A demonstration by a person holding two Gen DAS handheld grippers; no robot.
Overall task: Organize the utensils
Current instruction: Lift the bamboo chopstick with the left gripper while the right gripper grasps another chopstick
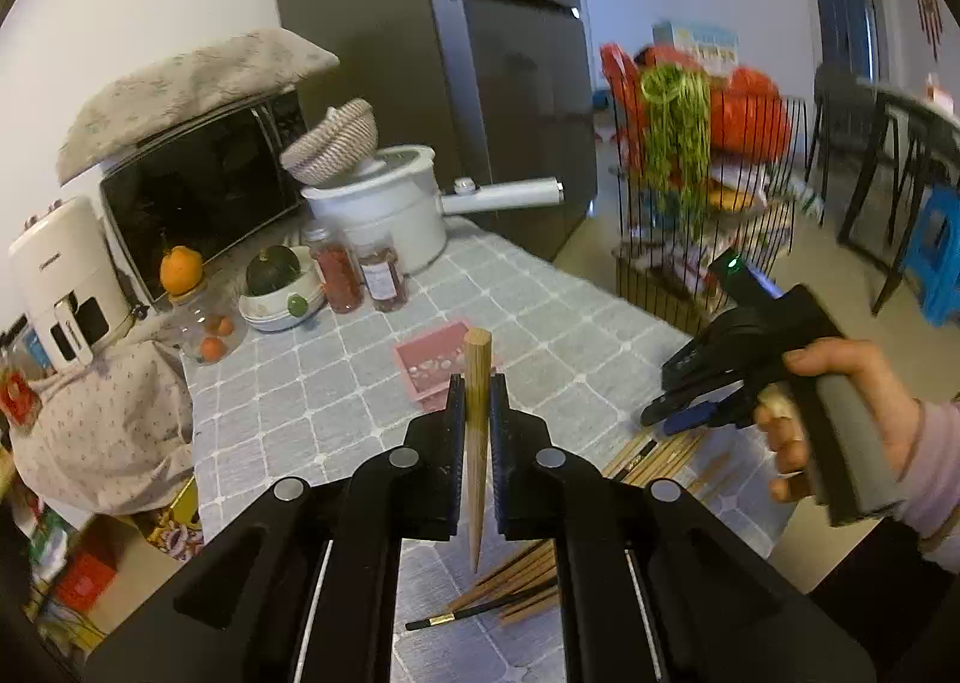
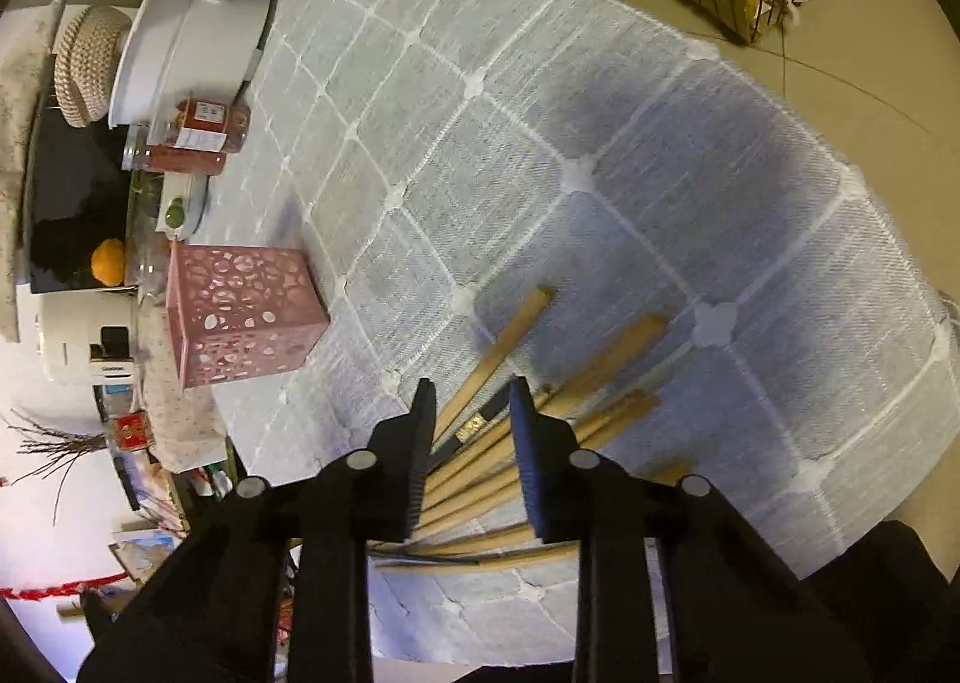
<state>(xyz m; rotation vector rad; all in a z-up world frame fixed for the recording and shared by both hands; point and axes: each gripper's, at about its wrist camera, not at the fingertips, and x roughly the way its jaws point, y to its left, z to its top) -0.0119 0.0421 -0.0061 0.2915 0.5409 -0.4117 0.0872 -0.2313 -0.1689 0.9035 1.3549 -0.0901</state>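
While the left tool pinches one chopstick upright, thick end up, the pink holder stands straight ahead; right tool, spread, hovers over the desk pile.

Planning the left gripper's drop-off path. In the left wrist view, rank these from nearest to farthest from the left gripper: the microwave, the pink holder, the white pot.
1. pink holder, straight ahead, just past the chopstick clamped in the left gripper.
2. white pot, farther back, ahead and slightly left.
3. microwave, back left against the wall.
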